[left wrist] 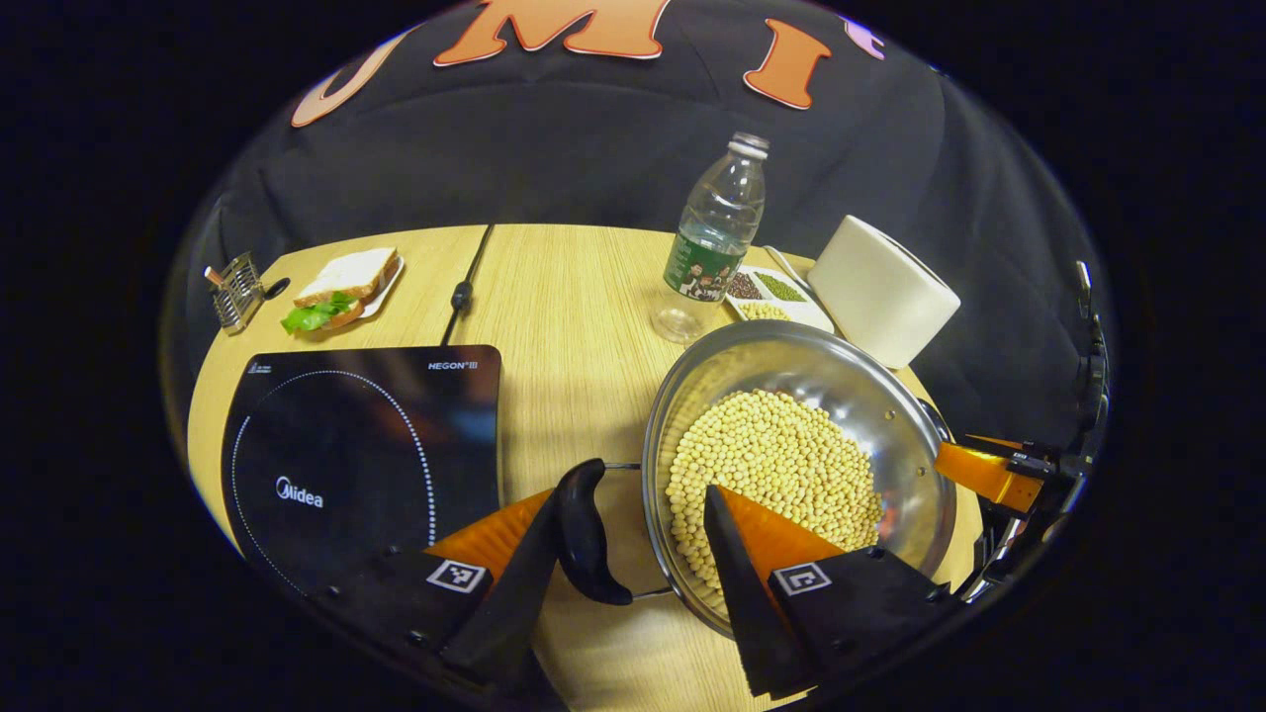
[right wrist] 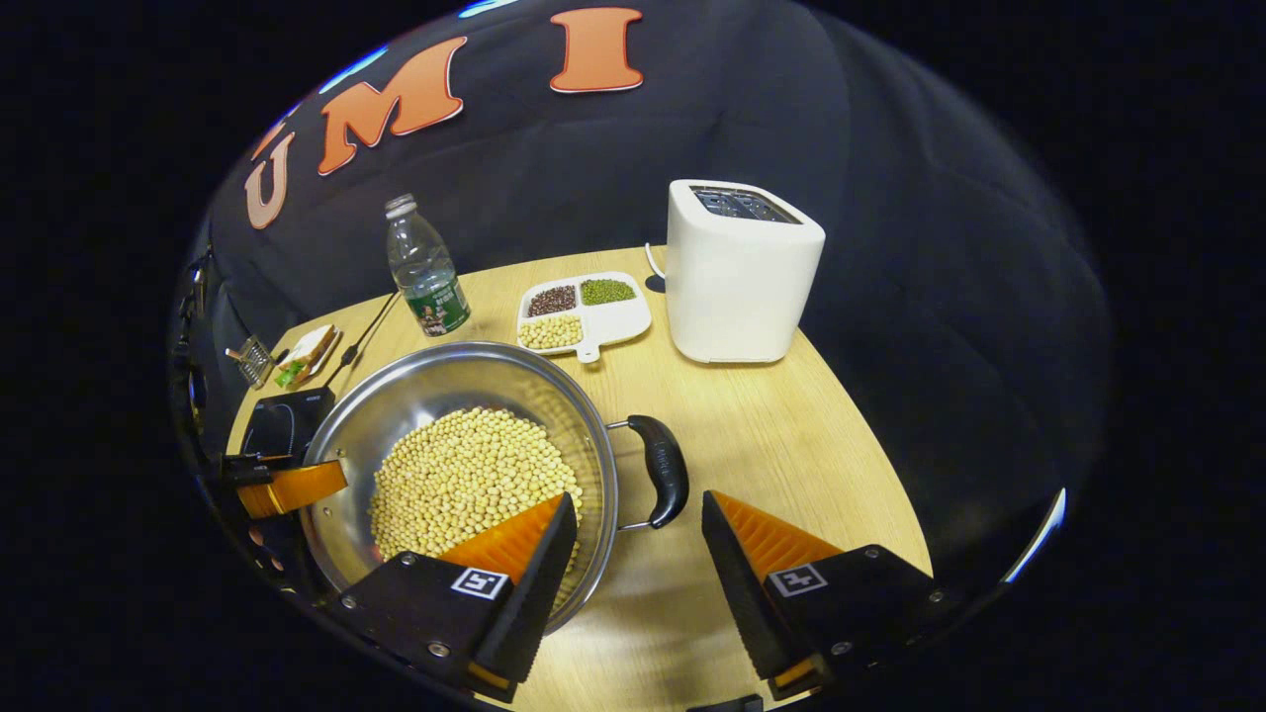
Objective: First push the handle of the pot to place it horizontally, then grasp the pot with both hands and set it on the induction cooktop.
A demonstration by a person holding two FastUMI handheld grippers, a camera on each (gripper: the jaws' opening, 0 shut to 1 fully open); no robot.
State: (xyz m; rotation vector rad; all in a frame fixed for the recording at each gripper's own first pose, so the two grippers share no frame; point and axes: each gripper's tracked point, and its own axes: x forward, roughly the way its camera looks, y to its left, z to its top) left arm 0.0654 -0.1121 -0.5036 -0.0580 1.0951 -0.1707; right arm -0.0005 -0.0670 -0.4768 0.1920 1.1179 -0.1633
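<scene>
A steel pot (left wrist: pixel 851 396) holding soybeans (left wrist: pixel 771 455) sits on the wooden table, right of the black induction cooktop (left wrist: pixel 356 455). Its black left handle (left wrist: pixel 586 539) lies between the fingers of my left gripper (left wrist: pixel 633 494), which is open, one finger outside the handle and one over the beans. In the right gripper view the pot (right wrist: pixel 435 386) has its other black handle (right wrist: pixel 665 467) between the open fingers of my right gripper (right wrist: pixel 638 497); one finger is above the pot's rim. Each gripper also appears at the pot's far side in the other's view.
A plastic bottle (left wrist: pixel 717 232), a divided dish of beans (right wrist: pixel 584 311) and a white toaster (right wrist: pixel 737 267) stand behind the pot. A sandwich on a plate (left wrist: pixel 341 287) and a small wire rack (left wrist: pixel 235 292) lie at the far left, with a black cord (left wrist: pixel 465 287) running to the cooktop.
</scene>
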